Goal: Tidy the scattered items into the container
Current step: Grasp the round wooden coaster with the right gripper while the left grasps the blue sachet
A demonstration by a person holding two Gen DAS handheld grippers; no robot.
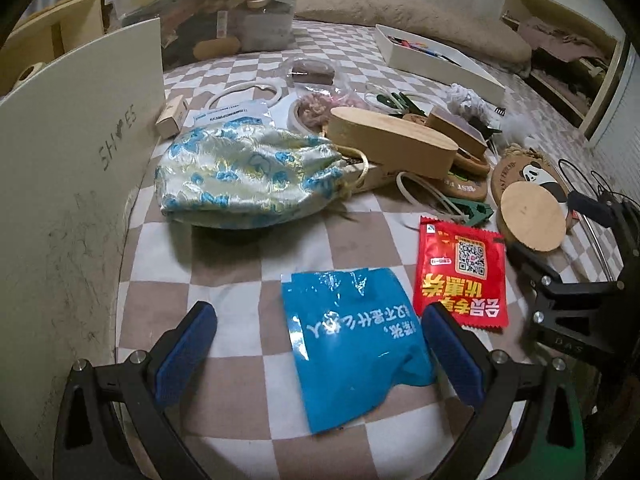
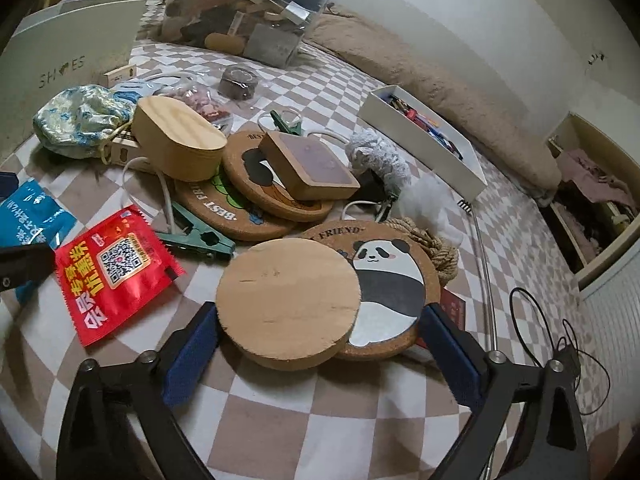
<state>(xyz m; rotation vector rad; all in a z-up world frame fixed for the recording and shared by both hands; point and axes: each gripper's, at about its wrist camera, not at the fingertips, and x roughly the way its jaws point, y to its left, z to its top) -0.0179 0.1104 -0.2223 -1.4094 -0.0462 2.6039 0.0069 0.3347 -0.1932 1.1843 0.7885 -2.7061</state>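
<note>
My left gripper (image 1: pixel 316 334) is open, its blue pads on either side of a flat blue packet (image 1: pixel 352 344) on the checkered bed. A red sachet (image 1: pixel 460 272) lies right of it. My right gripper (image 2: pixel 318 338) is open around a round wooden disc (image 2: pixel 288 300) that overlaps a panda cork coaster (image 2: pixel 394 284). The right gripper also shows at the right edge of the left wrist view (image 1: pixel 560 264). The white shoe box (image 1: pixel 80 152) stands at the left; it also shows in the right wrist view (image 2: pixel 68 68).
A brocade pouch (image 1: pixel 248 176), oval wooden box (image 2: pixel 176 144), brown-topped box (image 2: pixel 312 170), more cork coasters (image 2: pixel 240 204), green clips (image 2: pixel 196 238) and white rings clutter the middle. A white tray (image 2: pixel 424 140), a full clear bin (image 2: pixel 244 12) and a beige pillow (image 2: pixel 440 76) lie behind.
</note>
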